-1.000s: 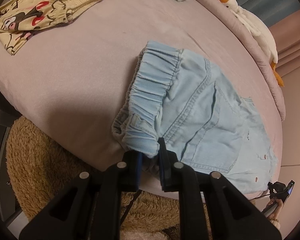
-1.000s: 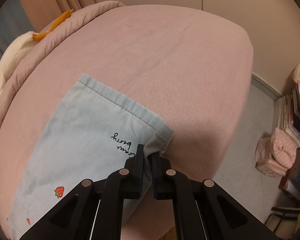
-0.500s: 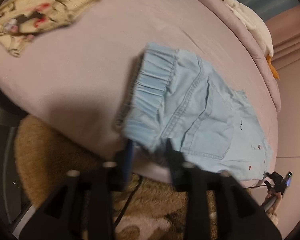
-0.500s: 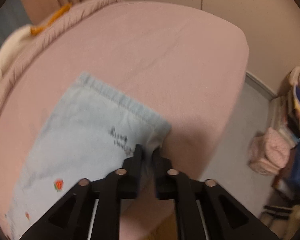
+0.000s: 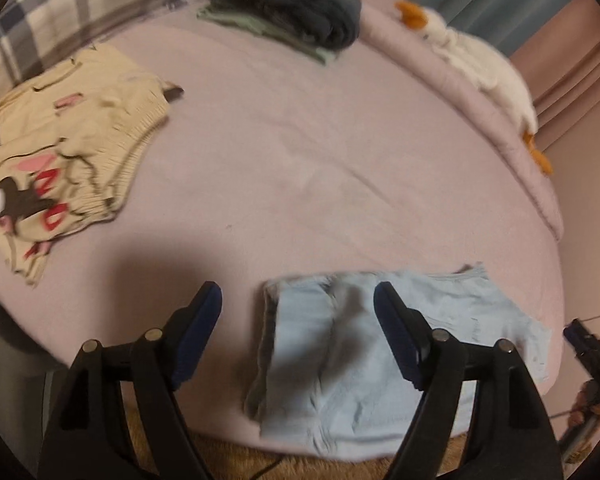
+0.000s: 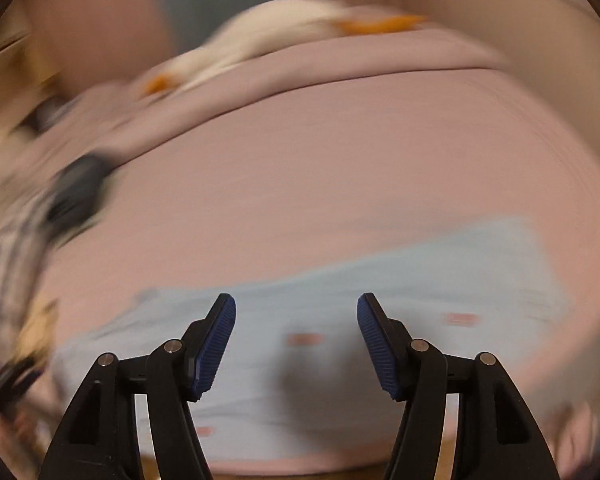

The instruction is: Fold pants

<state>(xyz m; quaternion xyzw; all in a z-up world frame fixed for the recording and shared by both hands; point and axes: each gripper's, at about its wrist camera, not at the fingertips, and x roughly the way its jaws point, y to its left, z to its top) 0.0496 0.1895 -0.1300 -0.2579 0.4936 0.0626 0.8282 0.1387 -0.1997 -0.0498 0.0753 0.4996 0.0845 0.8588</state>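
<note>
A pink-sheeted bed (image 5: 300,152) fills the room's middle, and over its near edge the left gripper (image 5: 298,312) and right gripper (image 6: 296,334) both hover with jaws apart, having just been opening, nothing between them. The light-blue denim pants (image 5: 340,352) lie folded flat at that edge. I'd judge the best move is to smooth the fold and square its corners before regripping; no writing is readable now.
</note>
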